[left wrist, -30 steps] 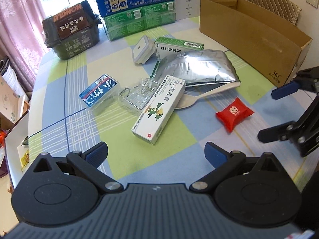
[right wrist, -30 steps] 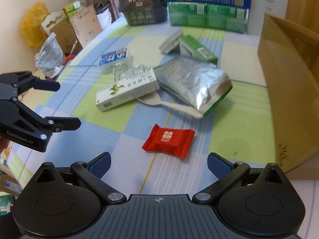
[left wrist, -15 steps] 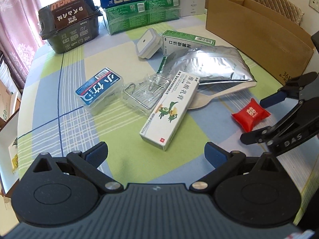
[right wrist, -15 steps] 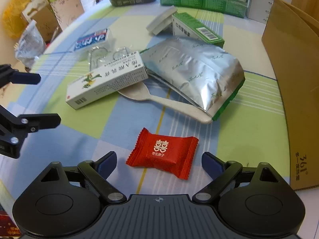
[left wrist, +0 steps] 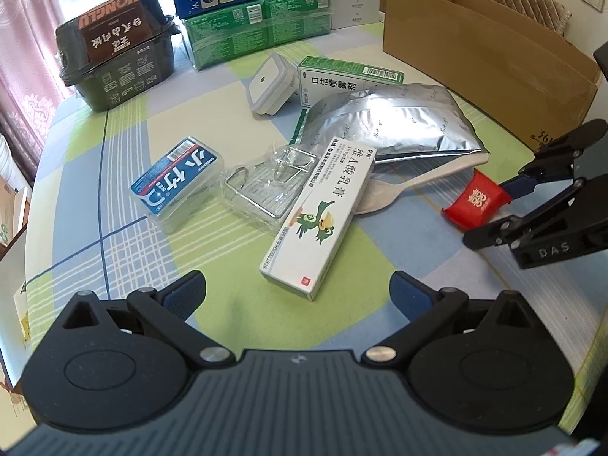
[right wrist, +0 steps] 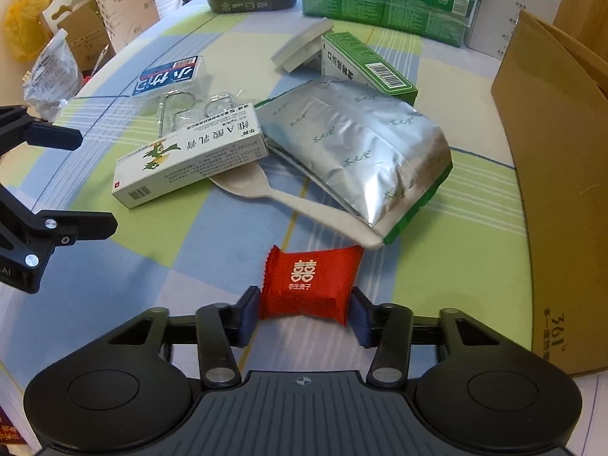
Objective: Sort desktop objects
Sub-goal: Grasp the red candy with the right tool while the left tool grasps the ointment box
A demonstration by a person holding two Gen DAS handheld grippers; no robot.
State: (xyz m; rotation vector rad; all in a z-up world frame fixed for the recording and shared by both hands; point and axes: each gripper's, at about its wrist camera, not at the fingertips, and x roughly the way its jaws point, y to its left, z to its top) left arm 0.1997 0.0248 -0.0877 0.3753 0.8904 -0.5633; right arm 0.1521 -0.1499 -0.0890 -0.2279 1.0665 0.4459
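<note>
Red candy packet (right wrist: 309,285) sits low in the centre of the right wrist frame, right between the blue pads of the right gripper (right wrist: 304,313). Those jaws have just been closing in, and both pads now look pressed against the wrapper's two ends, so I'd call it gripped, though the fisheye makes the exact contact a bit hard to judge. The packet is on the checked tablecloth (right wrist: 235,288), just below the tip of a beige spoon (right wrist: 296,201) and the silver foil pouch (right wrist: 361,152). Over in the left wrist frame the same candy shows at the right edge, nipped in the other claw. The left gripper (left wrist: 298,288) hangs wide open with nothing in it, at the bottom of its frame, just below the white ointment box (left wrist: 319,216). A cardboard box (right wrist: 562,174) fills the right side.
</note>
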